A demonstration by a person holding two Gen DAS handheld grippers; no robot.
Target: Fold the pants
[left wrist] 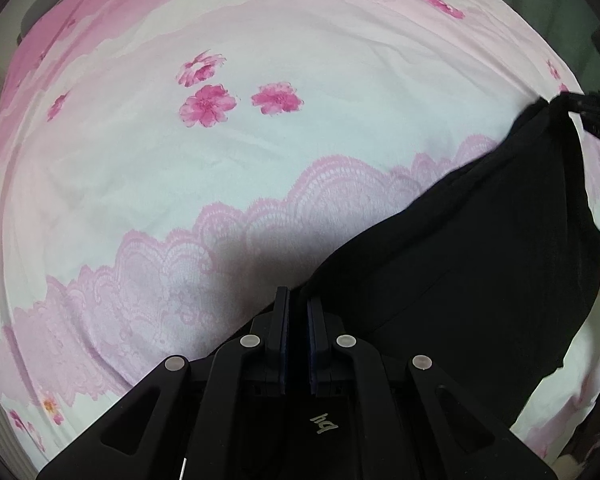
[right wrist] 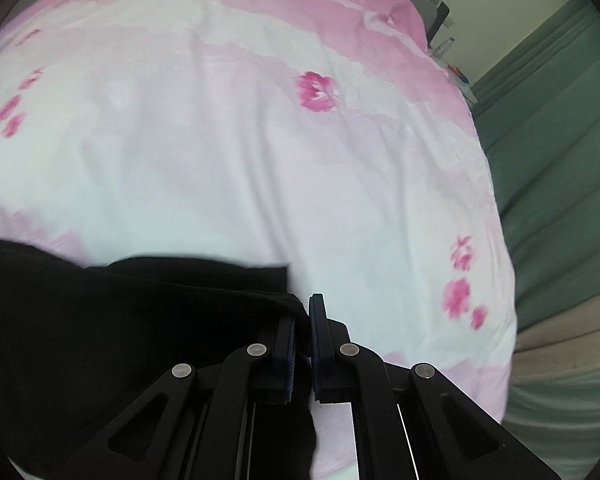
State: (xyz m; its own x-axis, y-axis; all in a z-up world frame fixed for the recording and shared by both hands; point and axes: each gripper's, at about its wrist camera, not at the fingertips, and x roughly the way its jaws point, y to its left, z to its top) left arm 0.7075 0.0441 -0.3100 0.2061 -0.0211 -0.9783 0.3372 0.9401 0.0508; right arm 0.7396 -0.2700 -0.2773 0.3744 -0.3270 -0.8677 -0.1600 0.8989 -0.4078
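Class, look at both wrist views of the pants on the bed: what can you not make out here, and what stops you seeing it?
- Left view: whether the left gripper pinches the pants; black cloth merges with black fingers.
- Left view: the pants' far end, where the right gripper is cut off by the edge.
- Right view: the pants' shape and folds; cloth runs off the left edge and under the gripper.
- Right view: flowers on the bedsheet, smeared by blur.

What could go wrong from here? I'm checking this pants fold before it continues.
The right gripper pinches only a thin edge of the black pants, so it may slip. The left gripper grips another edge; uneven lifting could skew the fold. Dragging might wrinkle the floral bedsheet.
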